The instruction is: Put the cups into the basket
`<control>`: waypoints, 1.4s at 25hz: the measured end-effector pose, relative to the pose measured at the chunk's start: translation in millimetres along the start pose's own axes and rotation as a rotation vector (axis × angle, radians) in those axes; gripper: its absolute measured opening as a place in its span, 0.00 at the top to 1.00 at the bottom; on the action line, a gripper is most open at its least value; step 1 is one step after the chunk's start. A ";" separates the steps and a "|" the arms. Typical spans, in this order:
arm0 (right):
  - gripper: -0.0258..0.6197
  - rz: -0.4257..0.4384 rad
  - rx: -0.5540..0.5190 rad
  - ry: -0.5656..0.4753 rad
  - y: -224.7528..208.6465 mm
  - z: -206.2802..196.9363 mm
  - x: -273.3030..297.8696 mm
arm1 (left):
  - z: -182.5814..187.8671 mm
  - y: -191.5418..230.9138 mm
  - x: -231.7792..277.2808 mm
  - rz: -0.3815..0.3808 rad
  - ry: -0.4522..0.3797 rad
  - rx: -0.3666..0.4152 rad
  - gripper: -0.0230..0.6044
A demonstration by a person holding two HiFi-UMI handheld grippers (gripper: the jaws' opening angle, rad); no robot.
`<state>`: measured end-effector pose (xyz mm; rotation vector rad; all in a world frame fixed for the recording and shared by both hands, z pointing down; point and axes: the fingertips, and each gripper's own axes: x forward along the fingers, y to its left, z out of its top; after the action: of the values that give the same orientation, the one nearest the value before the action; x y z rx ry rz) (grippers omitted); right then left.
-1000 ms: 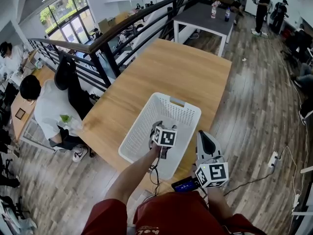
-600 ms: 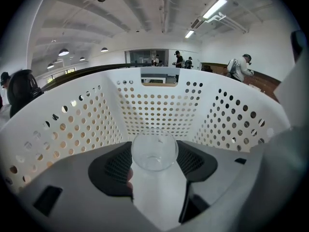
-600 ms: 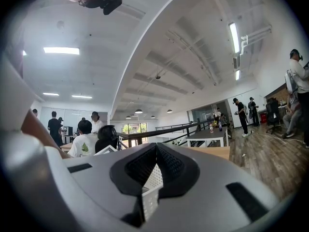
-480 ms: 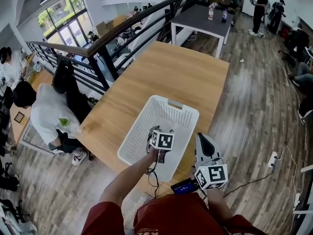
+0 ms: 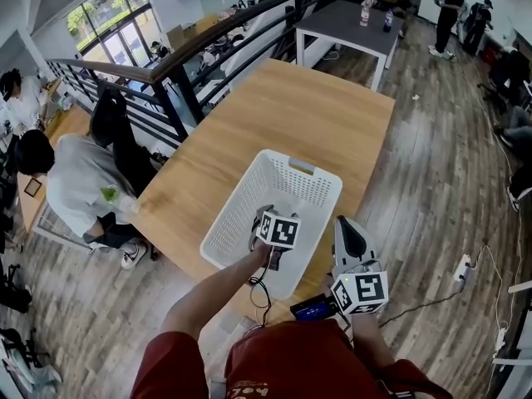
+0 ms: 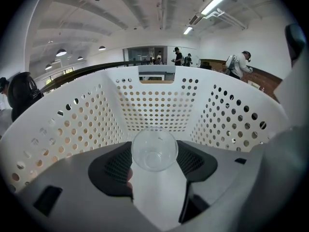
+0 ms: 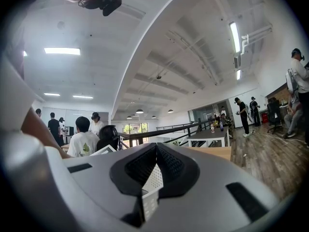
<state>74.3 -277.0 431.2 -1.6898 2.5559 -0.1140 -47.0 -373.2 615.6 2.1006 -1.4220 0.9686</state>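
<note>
A wooden table [image 5: 283,123] stands beside a black railing [image 5: 187,102], a grey table [image 5: 349,25] beyond.

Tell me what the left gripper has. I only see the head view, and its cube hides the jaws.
Observer: The left gripper is shut on a clear cup.
Operator: Is the cup over the basket or inside it?
Observer: Inside. In the left gripper view the basket walls rise above the cup on three sides.
Operator: And the right gripper?
Observer: The right gripper is empty, with its jaws together at the tips.
</note>
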 end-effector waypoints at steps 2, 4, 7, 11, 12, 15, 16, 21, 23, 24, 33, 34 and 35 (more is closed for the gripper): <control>0.95 0.000 0.001 0.003 -0.1 -1.1 -0.5 | -1.1 -0.1 -0.7 0.001 0.003 0.003 0.50; 0.95 -0.001 0.002 0.007 -0.3 -2.2 -0.6 | -1.5 0.2 -1.1 0.002 0.003 0.003 0.50; 0.95 -0.001 0.002 0.008 -0.2 -2.4 0.0 | -1.4 -0.3 -1.5 0.005 0.002 0.010 0.50; 0.95 0.000 0.003 0.009 0.9 -1.1 -0.2 | -0.6 0.8 -2.2 0.015 -0.009 0.023 0.50; 0.95 0.000 0.004 0.009 1.1 -1.0 -0.1 | -1.2 2.4 -1.3 0.020 -0.007 0.022 0.50; 0.95 0.000 0.005 0.009 0.5 -0.5 0.1 | -4.6 7.4 1.7 0.030 0.004 0.007 0.50; 0.95 -0.001 0.005 0.009 0.0 -0.4 0.0 | -4.6 8.2 1.9 0.029 0.002 0.004 0.50; 0.95 -0.001 0.005 0.004 -0.7 0.4 -1.0 | -0.4 1.9 -0.3 0.005 -0.020 0.019 0.50; 0.95 0.001 0.003 0.005 -0.9 1.1 -0.4 | 1.6 -1.3 -0.7 0.000 -0.025 0.026 0.50; 0.95 0.001 0.002 0.005 -1.0 1.3 0.0 | 2.6 -2.4 -0.9 -0.003 -0.027 0.028 0.50; 0.95 0.004 0.000 0.004 -2.2 -0.2 1.1 | 2.6 -2.5 0.7 -0.004 -0.033 0.020 0.48; 0.95 0.004 0.000 0.004 -2.0 -0.2 1.2 | 2.9 -2.6 0.4 -0.004 -0.036 0.018 0.48; 0.95 0.005 0.001 0.004 -1.6 -0.3 1.2 | 3.2 -2.6 -0.1 -0.003 -0.038 0.017 0.48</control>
<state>75.3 -278.7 431.6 -1.6843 2.5624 -0.1175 -43.6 -374.3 613.5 2.1434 -1.4334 0.9473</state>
